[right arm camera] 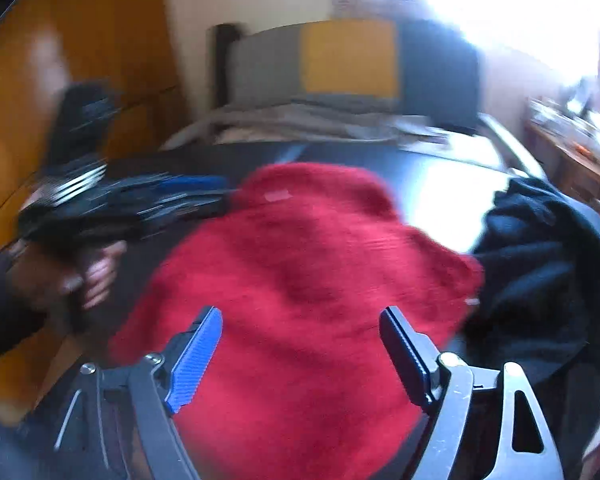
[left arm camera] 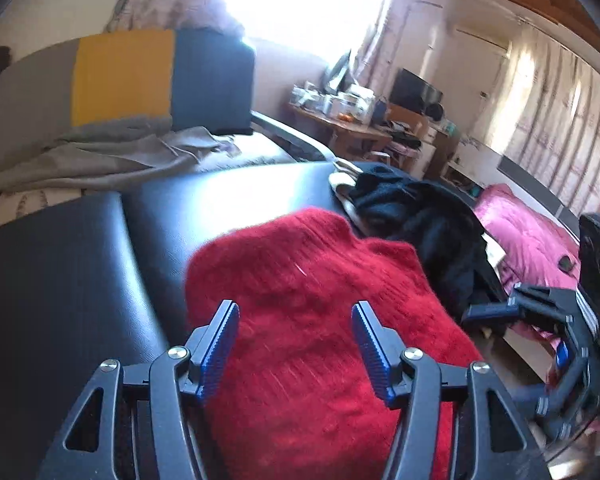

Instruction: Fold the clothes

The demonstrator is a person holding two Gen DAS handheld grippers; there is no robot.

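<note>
A fuzzy red sweater (left arm camera: 308, 280) lies in a folded heap on the black padded table (left arm camera: 80, 272). My left gripper (left arm camera: 296, 312) hovers over its near part, open, with only the sweater's surface showing between the blue pads. The right gripper (left arm camera: 496, 312) comes in from the right edge of this view, beside the sweater. In the right wrist view the red sweater (right arm camera: 308, 264) fills the middle, and my right gripper (right arm camera: 300, 316) stands open above it, nothing pinched. The left gripper (right arm camera: 172, 196), blurred, sits at the sweater's far left corner, held by a hand (right arm camera: 96, 276).
A pile of black clothes (left arm camera: 432, 216) with a beige garment (left arm camera: 342, 184) lies at the table's far right. Behind the table is a bed with a grey blanket (left arm camera: 112, 156) and a grey, yellow and blue headboard (left arm camera: 124, 76). A cluttered desk (left arm camera: 352, 120), a pink quilt (left arm camera: 528, 236) and a wooden wardrobe (right arm camera: 60, 60) surround it.
</note>
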